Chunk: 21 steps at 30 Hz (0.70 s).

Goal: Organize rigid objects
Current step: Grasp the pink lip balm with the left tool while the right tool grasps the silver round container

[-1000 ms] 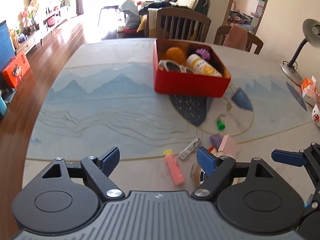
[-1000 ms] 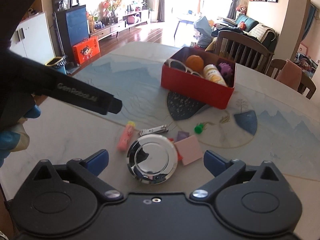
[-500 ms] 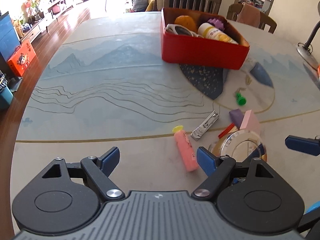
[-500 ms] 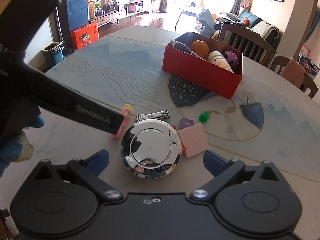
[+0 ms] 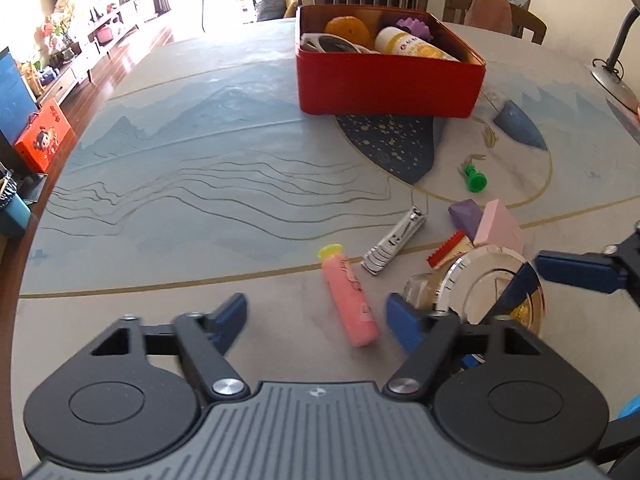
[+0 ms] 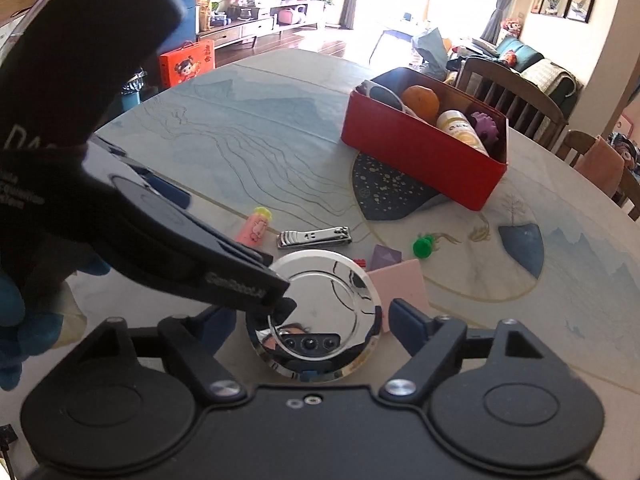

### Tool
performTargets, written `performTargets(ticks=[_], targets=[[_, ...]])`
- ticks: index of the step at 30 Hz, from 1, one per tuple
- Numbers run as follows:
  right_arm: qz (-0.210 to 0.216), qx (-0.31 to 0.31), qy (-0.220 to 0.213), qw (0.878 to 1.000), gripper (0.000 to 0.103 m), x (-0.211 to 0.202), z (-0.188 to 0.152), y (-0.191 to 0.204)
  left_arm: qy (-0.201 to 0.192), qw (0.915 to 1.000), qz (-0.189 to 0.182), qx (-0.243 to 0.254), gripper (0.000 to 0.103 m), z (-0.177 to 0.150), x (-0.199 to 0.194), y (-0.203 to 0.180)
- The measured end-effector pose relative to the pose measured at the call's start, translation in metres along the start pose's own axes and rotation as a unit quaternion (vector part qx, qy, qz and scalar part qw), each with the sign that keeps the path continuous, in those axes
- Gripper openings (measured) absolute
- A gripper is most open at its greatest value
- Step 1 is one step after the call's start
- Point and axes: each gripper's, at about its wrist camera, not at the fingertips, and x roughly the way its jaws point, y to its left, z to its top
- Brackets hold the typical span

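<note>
A pink tube (image 5: 352, 296) with a yellow cap lies on the table between my left gripper's (image 5: 316, 320) closing jaws, near the right finger and untouched. A round chrome-lidded jar (image 6: 316, 312) stands between my right gripper's (image 6: 312, 322) jaws, which are closing around it; a thin gap shows at the right pad. The left gripper's finger (image 6: 276, 292) overlaps the lid's left edge in the right wrist view. In the left wrist view the jar (image 5: 492, 292) is at the right, with a right gripper finger (image 5: 576, 268) beside it. The red box (image 5: 388, 80) holds an orange, a bottle, glasses and a purple toy.
Loose on the table lie a nail clipper (image 5: 394, 246), a green piece (image 5: 474, 178), a purple block (image 5: 464, 214), a pink block (image 5: 500, 224) and a red toothed piece (image 5: 446, 248). A lamp base (image 5: 612, 80) stands far right. Chairs line the far edge.
Both grippers came down closer to the table and their jaws narrowed. The left one now has the pink tube between its fingers; the right jaws drew in around the chrome jar.
</note>
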Motion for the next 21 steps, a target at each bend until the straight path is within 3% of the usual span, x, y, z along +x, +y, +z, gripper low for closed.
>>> performTargets(ticks=[3,8,10,21], targets=[[-0.001,-0.003,-0.004,1.0,0.075,0.0,-0.001,0.0,-0.002,1.0,-0.003,0.001,0.055,-0.001,-0.001,-0.003],[0.002,-0.003,-0.005,1.0,0.075,-0.002,-0.003,-0.003,-0.001,0.9999,-0.011,-0.004,0.021,0.001,-0.003,-0.005],[0.0,-0.001,-0.008,1.0,0.075,-0.003,-0.003,-0.004,0.0,0.9999,-0.015,-0.008,0.016,0.001,-0.003,-0.005],[0.008,0.023,-0.018,1.0,0.075,-0.022,-0.001,-0.015,-0.004,0.999,-0.023,-0.037,0.015,0.004,-0.016,0.009]])
